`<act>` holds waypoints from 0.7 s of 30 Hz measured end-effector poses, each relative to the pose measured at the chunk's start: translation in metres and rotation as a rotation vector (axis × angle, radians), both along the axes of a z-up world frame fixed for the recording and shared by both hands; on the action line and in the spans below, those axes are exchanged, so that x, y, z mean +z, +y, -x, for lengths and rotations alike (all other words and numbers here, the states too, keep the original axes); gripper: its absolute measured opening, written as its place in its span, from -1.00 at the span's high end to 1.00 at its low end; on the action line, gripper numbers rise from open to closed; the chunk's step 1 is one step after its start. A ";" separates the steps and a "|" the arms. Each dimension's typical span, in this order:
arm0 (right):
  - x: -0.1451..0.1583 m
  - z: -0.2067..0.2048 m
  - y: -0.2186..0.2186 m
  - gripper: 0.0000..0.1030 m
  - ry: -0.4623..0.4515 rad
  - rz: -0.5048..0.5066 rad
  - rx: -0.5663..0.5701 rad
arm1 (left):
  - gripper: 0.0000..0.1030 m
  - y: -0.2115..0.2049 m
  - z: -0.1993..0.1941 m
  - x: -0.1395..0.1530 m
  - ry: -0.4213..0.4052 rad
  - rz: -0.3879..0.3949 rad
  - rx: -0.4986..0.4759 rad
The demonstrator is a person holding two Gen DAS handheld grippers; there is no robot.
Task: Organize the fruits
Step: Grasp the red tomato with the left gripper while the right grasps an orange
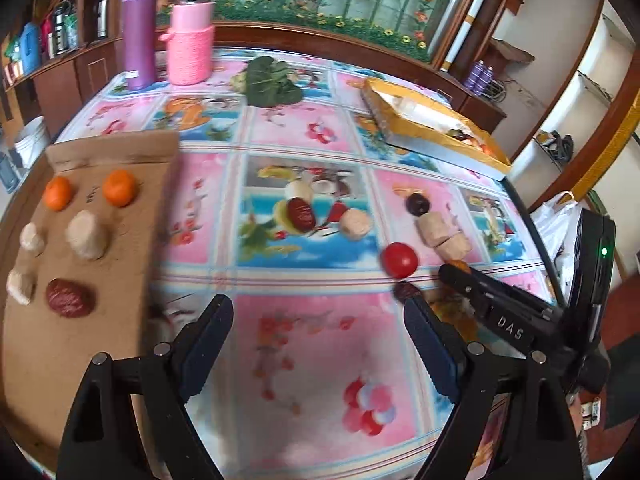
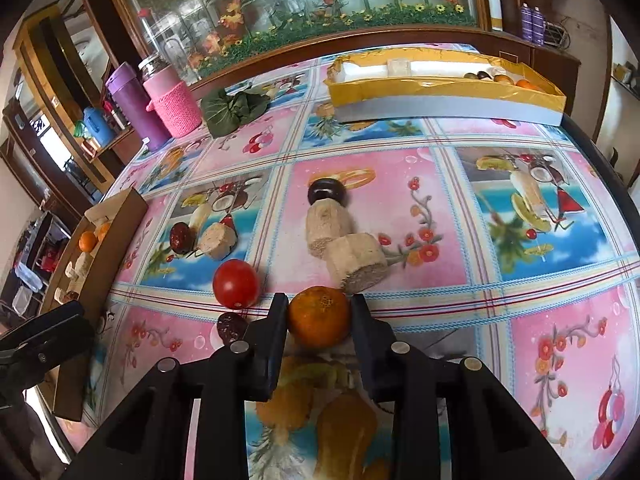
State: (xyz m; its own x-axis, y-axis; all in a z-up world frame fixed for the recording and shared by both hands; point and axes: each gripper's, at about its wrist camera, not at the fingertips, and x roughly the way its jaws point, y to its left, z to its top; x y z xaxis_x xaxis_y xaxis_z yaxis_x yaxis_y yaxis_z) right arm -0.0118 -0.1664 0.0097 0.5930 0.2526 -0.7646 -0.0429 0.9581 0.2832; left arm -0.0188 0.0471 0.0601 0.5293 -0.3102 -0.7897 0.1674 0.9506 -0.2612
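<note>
Fingers of the left gripper point(image 1: 318, 320) stand wide and empty over the tabletop point(image 1: 304, 360) beside the cardboard tray point(image 1: 120, 248) of sorted fruit, while the right gripper point(image 2: 319, 318) clamps the orange point(image 2: 319, 316), seemingly for sorting.

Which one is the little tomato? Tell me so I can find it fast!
Start at the flowery pink tablecloth, near its front edge where the right tongs pinch a small orange. Just left of that orange sits the tomato: the only shiny, smooth, bright red ball, with a wrinkly dark date right below it.
</note>
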 end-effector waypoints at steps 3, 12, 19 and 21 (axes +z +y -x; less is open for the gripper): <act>-0.001 0.006 -0.016 0.35 -0.010 -0.026 -0.048 | -0.68 -0.020 -0.014 -0.007 0.012 0.019 -0.030; -0.001 0.016 -0.028 0.35 -0.033 -0.015 -0.080 | -0.11 -0.066 -0.051 -0.034 0.092 0.047 -0.127; -0.001 0.016 -0.027 0.35 -0.036 -0.016 -0.074 | 0.41 -0.080 -0.052 -0.041 0.067 -0.015 -0.158; 0.000 0.018 -0.026 0.35 -0.044 -0.013 -0.072 | 0.41 -0.080 -0.049 -0.040 0.062 -0.026 -0.154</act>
